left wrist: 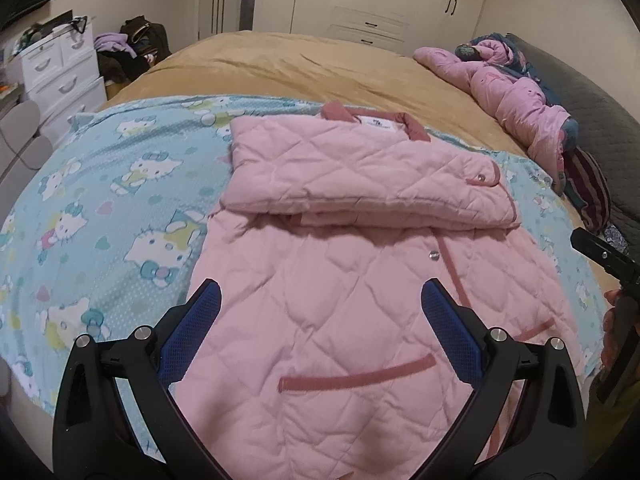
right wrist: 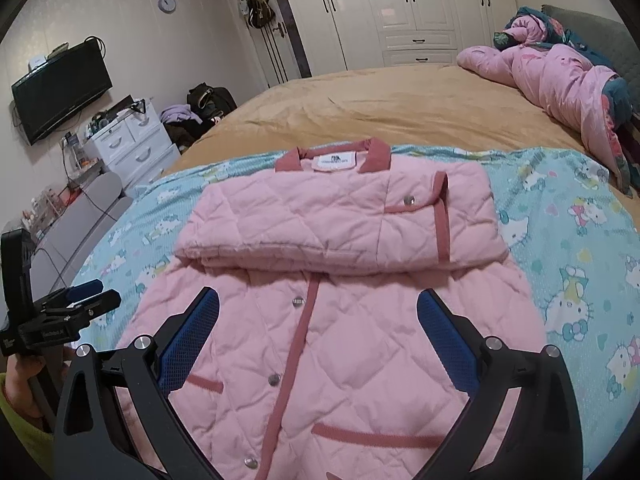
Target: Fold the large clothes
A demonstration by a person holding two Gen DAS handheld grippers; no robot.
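Both claws, left (left wrist: 320, 328) and right (right wrist: 318, 332), are hanging released over the jacket (left wrist: 360, 300). I am judging its sleeves (right wrist: 340, 224) folded across; the hem fold is waiting.

A pale pink quilted jacket (left wrist: 360, 312) (right wrist: 320, 340), stitched in a diamond pattern and trimmed in darker dusty-pink binding, lay flat and front-up. Its sleeves were folded across the chest as a thick padded band (left wrist: 360, 176) (right wrist: 332, 224), one cuff showing a silver snap and a dark-pink edge. Above that band the dusty-pink collar (left wrist: 340, 112) (right wrist: 332, 156) stood open around a white neck label. Below it the front placket ran down the body with a row of silver snap buttons (right wrist: 273, 379), closed, and two slanted pocket openings edged in dark pink (left wrist: 356, 376) (right wrist: 352, 432) sat to either side of it near the hem.
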